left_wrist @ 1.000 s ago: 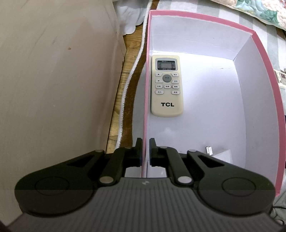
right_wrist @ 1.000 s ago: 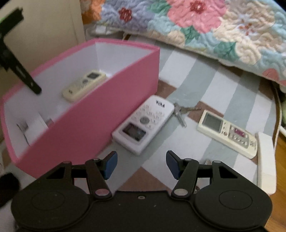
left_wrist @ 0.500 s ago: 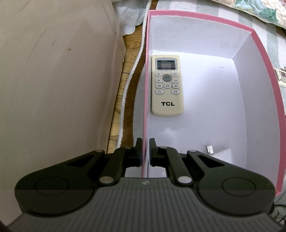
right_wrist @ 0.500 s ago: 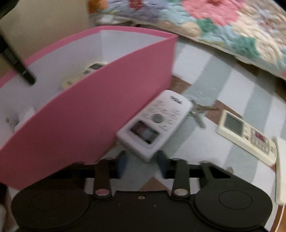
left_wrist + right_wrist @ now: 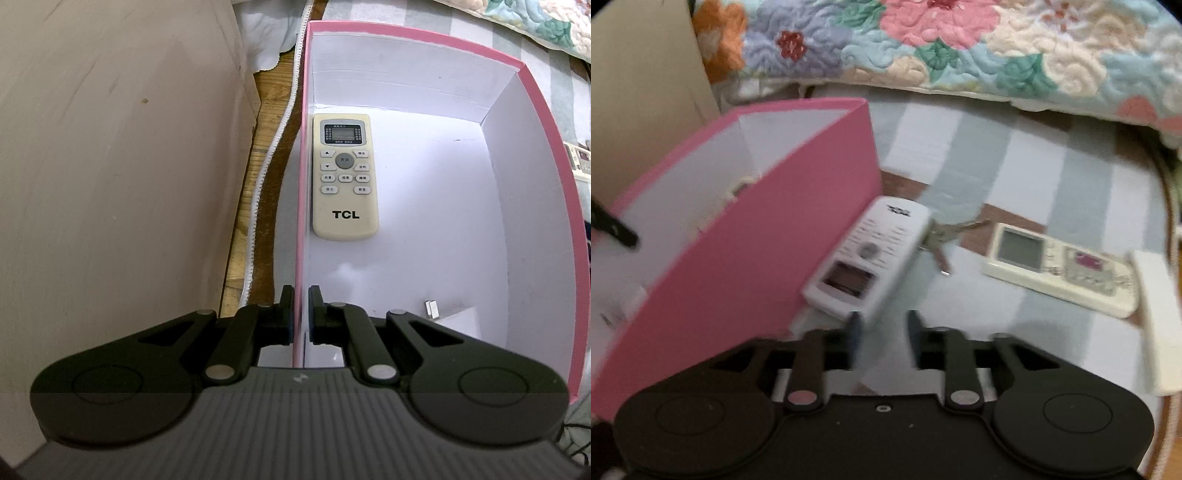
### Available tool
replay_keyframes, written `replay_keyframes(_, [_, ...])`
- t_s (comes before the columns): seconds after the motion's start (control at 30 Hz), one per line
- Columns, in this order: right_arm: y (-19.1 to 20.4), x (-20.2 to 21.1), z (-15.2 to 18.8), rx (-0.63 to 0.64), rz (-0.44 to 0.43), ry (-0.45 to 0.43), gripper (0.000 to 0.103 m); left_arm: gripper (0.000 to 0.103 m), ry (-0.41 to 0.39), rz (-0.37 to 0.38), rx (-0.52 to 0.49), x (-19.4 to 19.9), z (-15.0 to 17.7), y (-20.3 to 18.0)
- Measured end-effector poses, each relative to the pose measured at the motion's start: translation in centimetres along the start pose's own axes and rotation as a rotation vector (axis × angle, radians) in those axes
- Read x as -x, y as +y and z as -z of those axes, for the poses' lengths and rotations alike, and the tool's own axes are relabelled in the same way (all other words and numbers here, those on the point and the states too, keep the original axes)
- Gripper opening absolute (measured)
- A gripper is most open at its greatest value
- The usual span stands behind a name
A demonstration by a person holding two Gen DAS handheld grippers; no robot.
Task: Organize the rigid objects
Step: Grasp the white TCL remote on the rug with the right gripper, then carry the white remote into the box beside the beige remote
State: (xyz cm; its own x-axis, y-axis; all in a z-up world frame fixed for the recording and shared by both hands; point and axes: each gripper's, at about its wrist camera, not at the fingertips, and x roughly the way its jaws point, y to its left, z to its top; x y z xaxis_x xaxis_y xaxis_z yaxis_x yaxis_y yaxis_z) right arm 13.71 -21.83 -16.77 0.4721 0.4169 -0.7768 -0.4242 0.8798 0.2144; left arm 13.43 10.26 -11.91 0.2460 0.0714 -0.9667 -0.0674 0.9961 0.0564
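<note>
White remote sits just above right gripper, jaws just reopened, empty, long axis running toward upper right; left gripper clamped on pink box wall.

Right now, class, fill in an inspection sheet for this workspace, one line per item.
Surface: striped cloth.
Job's things: TCL remote in pink box; white remote and cream remote outside it.
Clutter: keys.
Grippers: left gripper shut on the box wall; right gripper open, jaws just reopening near the white remote.
Cables: nothing seen.
Surroundings: floral quilt.
</note>
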Motion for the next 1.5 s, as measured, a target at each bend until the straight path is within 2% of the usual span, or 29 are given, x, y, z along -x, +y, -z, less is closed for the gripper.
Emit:
replay_keyframes(0.13, [-3.0,-1.8,-2.3,-0.237,-0.083,0.039,0.044,0.006,0.0,0.001,0.0,0.0,0.0,0.0])
replay_keyframes(0.2, [-4.1,-2.9,-3.0,-0.323,-0.093,0.065,0.045,0.006,0.001,0.0,0.0,0.0,0.0,0.0])
replay_keyframes(0.3, [-5.6,-4.5,-3.0,-0.489,-0.17,0.11,0.045,0.006,0.001,0.0,0.001,0.0,0.1,0.0])
replay_keyframes(0.37, [-6.1,-5.0,-2.5,-0.582,-0.218,0.104,0.045,0.006,0.002,0.0,0.0,0.0,0.0,0.0])
replay_keyframes(0.6, [-6.5,-5.4,-1.0,-0.708,-0.271,0.039,0.045,0.006,0.007,-0.005,-0.001,-0.1,0.0,-0.1])
replay_keyframes(0.63, [-6.7,-5.6,-1.0,-0.72,-0.278,0.038,0.044,0.006,0.006,-0.006,-0.002,-0.1,0.0,-0.2])
replay_keyframes(0.67, [-6.8,-5.6,-0.9,-0.73,-0.276,0.037,0.037,0.006,0.006,-0.006,-0.002,-0.1,-0.1,-0.2])
replay_keyframes(0.77, [-7.2,-4.9,-0.3,-0.728,-0.296,0.024,0.028,0.006,0.007,-0.006,-0.002,-0.1,-0.1,-0.2])
replay_keyframes(0.87, [-7.6,-4.2,0.3,-0.737,-0.336,0.029,0.027,0.006,0.008,-0.004,0.0,-0.1,-0.1,-0.2])
replay_keyframes(1.0, [-7.3,-3.9,1.7,-0.787,-0.446,0.059,0.022,0.006,0.008,-0.004,0.0,-0.1,-0.1,-0.2])
replay_keyframes(1.2, [-4.8,-2.2,2.0,-0.665,-0.363,0.032,0.021,0.006,0.008,-0.003,-0.001,-0.1,-0.1,-0.2])
replay_keyframes(1.3, [-4.2,-2.3,1.4,-0.613,-0.336,0.049,0.022,0.006,0.008,-0.002,-0.001,-0.1,-0.1,-0.2])
replay_keyframes(1.5, [-3.6,-3.0,1.3,-0.608,-0.309,0.018,0.021,0.006,0.007,0.001,-0.001,-0.1,-0.1,-0.3])
